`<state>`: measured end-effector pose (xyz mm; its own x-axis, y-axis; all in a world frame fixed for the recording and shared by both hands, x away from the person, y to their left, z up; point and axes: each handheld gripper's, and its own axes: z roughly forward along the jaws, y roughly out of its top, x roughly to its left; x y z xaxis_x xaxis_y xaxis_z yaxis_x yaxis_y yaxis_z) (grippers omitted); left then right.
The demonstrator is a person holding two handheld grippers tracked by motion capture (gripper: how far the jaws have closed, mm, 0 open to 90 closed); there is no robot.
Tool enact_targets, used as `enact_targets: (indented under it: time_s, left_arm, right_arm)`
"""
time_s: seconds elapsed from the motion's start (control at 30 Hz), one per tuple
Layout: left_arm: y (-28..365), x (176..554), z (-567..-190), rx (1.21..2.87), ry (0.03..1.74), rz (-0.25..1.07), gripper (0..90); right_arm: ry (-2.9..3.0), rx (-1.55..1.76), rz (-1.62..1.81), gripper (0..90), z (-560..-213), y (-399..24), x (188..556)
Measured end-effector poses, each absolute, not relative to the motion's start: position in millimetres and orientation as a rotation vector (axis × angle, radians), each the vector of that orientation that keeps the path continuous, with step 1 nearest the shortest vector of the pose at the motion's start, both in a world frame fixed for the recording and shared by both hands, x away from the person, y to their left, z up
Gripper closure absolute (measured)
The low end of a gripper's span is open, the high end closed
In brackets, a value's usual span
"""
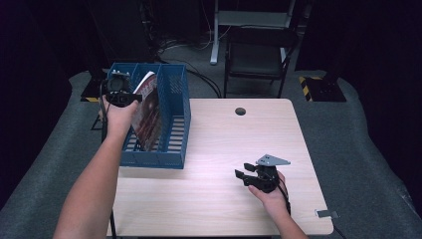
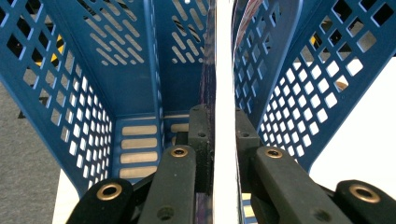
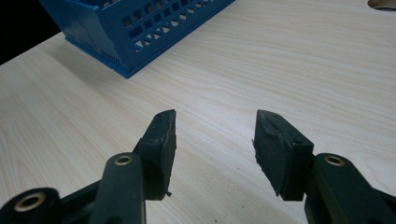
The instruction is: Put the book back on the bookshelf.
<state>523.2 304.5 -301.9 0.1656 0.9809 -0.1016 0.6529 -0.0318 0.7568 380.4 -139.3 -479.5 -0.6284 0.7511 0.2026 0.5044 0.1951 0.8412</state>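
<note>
Over the blue file rack [image 1: 164, 124] at the table's [image 1: 224, 199] far left corner, we held the left gripper [image 1: 119, 94] with its jaws pressed together on the top edge of a magazine [image 1: 148, 112]. In the left gripper view the pads pinched the white edge [image 2: 224, 93] tightly, and the magazine [image 2: 224, 56] hung down between the rack's [image 2: 70, 93] perforated dividers, inside a compartment. From the high view it leaned in what looked like the middle slot, its lower end near the slatted floor, though we could not tell whether it touched.

We judged the step to be filing the magazine into the rack, nearly finished. The next move called for lowering it until the bottom edge rested on the floor, then spreading the jaws and lifting straight up, clear of the dividers.

Our right gripper [image 1: 251, 177] rested on the near right of the table, well apart from the rack, its jaws spread with nothing between the pads [image 3: 161, 154].
</note>
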Motion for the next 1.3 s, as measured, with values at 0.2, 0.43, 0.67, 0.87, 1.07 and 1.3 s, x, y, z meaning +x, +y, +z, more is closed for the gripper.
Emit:
enact_targets:
  time_s: [0.2,0.43,0.67,0.87,1.07,1.3]
  left_arm:
    - [308,521,-299,1.761,1.567,0.575,81.2]
    - [312,517,-294,1.74,1.562,0.496,77.7]
    - [315,512,-285,1.747,1.566,0.532,77.8]
    - [316,511,-283,1.765,1.563,0.552,80.2]
    - [313,513,-283,1.762,1.572,0.564,80.7]
    - [309,514,-281,1.796,1.581,0.582,83.4]
  right_arm:
    - [2.229,1.207,1.388,48.6,-482,-139,382]
    - [2.232,1.203,1.385,48.6,-482,-138,382]
    - [2.234,1.199,1.384,48.5,-482,-137,381]
    - [2.234,1.206,1.381,48.4,-482,-137,382]
    - [2.234,1.206,1.382,48.3,-482,-137,382]
    - [2.236,1.198,1.383,48.2,-483,-137,382]
